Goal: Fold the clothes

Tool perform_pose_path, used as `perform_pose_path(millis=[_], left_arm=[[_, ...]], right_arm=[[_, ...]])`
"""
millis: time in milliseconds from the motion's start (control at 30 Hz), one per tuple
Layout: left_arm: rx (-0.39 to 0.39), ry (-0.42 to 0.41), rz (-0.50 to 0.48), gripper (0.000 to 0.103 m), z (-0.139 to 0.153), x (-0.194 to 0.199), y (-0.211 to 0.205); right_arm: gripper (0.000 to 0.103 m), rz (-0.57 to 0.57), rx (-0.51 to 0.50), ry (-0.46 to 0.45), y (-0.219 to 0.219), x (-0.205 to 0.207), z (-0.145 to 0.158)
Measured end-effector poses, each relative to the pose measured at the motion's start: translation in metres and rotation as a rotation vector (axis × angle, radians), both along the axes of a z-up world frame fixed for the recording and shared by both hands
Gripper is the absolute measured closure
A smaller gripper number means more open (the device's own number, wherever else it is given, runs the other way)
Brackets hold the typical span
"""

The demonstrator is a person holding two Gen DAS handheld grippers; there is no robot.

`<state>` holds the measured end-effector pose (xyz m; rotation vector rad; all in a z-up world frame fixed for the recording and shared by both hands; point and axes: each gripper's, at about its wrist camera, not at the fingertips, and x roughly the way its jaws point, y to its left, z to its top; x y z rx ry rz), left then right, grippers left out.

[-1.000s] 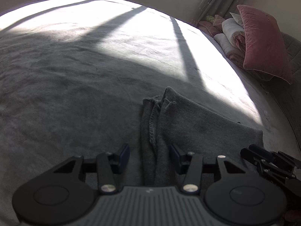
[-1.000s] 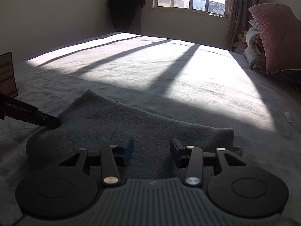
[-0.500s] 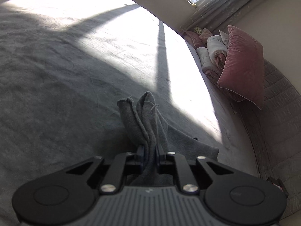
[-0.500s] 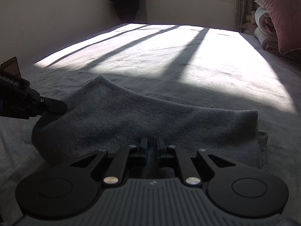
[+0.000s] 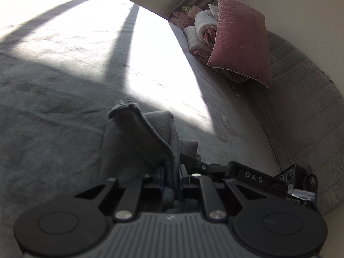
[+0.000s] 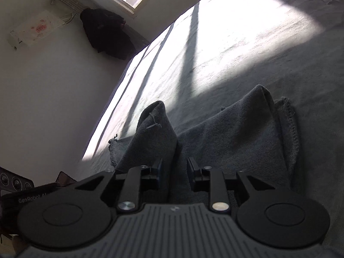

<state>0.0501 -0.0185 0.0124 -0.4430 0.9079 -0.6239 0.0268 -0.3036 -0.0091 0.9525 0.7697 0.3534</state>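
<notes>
grey knit cloth [image 5: 148, 142] bunched, pinched in left tool [image 5: 171, 178]; right tool [image 6: 174, 169] parted, astride it

Left gripper [image 5: 171, 177], right gripper [image 6: 173, 169]: matte black bodies, ribbed grey housings, round discs, silver screws, blue-edged pads; white "DAS", "GenRobot" lettering.

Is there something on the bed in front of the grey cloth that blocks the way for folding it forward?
Nothing visible does. The left gripper is shut on the grey cloth, and the bed ahead of it lies bare. The pink pillow and the rolled bedding sit far off at the headboard side.
</notes>
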Motion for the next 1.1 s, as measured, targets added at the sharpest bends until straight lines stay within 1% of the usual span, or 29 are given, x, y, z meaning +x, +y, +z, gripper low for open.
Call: perform_pose_path(millis=[67,100,133,167,200,267,333,433,533,567,600,633,667,700,733,800,900,1100], left_arm=[[-0.021,0.002,-0.015,0.089,-0.009,0.0,-0.002],[-0.036,0.004,-0.026,0.088,-0.014,0.0,-0.002],[-0.061,0.008,-0.045,0.088,-0.018,0.0,-0.003],[-0.084,0.01,-0.063,0.088,-0.021,0.0,-0.003],[-0.088,0.006,-0.061,0.088,-0.02,-0.001,0.0],[-0.097,-0.004,-0.057,0.088,-0.018,-0.003,0.006],[-0.105,-0.013,-0.053,0.086,-0.016,-0.005,0.013],[-0.117,-0.027,-0.047,0.084,-0.013,-0.008,0.022],[-0.128,-0.042,-0.04,0.084,-0.011,-0.011,0.031],[-0.109,-0.048,-0.025,0.084,-0.011,-0.012,0.033],[-0.089,-0.054,-0.009,0.084,-0.012,-0.012,0.036],[-0.07,-0.06,0.006,0.084,-0.013,-0.012,0.039],[-0.051,-0.066,0.021,0.084,-0.014,-0.012,0.042],[-0.032,-0.072,0.037,0.084,-0.014,-0.013,0.045],[-0.012,-0.078,0.052,0.084,-0.015,-0.013,0.048],[0.03,-0.098,0.078,0.084,-0.017,-0.015,0.052],[0.06,-0.128,0.083,0.084,-0.018,-0.019,0.052],[0.019,-0.19,0.045,0.084,-0.012,-0.03,0.032]], right_arm=[[0.055,-0.032,0.185,0.078,-0.015,0.0,-0.016],[0.054,-0.046,0.256,0.107,-0.02,0.0,-0.023],[0.052,-0.055,0.3,0.125,-0.023,0.001,-0.027],[0.052,-0.062,0.322,0.134,-0.024,0.001,-0.029],[0.051,-0.068,0.333,0.14,-0.024,0.001,-0.029],[0.048,-0.068,0.334,0.14,-0.022,0.001,-0.027],[0.043,-0.065,0.328,0.135,-0.017,0.001,-0.024],[0.042,-0.056,0.309,0.126,-0.013,0.002,-0.019],[0.042,-0.057,0.246,0.119,-0.005,0.003,-0.012],[0.042,-0.058,0.221,0.118,-0.002,0.004,-0.01],[0.046,-0.052,0.188,0.114,0.002,0.005,-0.007],[0.061,-0.045,0.154,0.109,0.006,0.006,-0.004],[0.07,-0.038,0.106,0.105,0.01,0.008,-0.001],[0.078,-0.033,0.085,0.097,0.014,0.009,0.001],[0.081,-0.03,0.073,0.087,0.017,0.01,0.003],[0.082,-0.019,0.063,0.062,0.021,0.011,0.008],[0.083,-0.003,0.086,0.021,0.02,0.011,0.017],[0.083,-0.027,0.13,-0.003,0.002,0.006,0.022]])
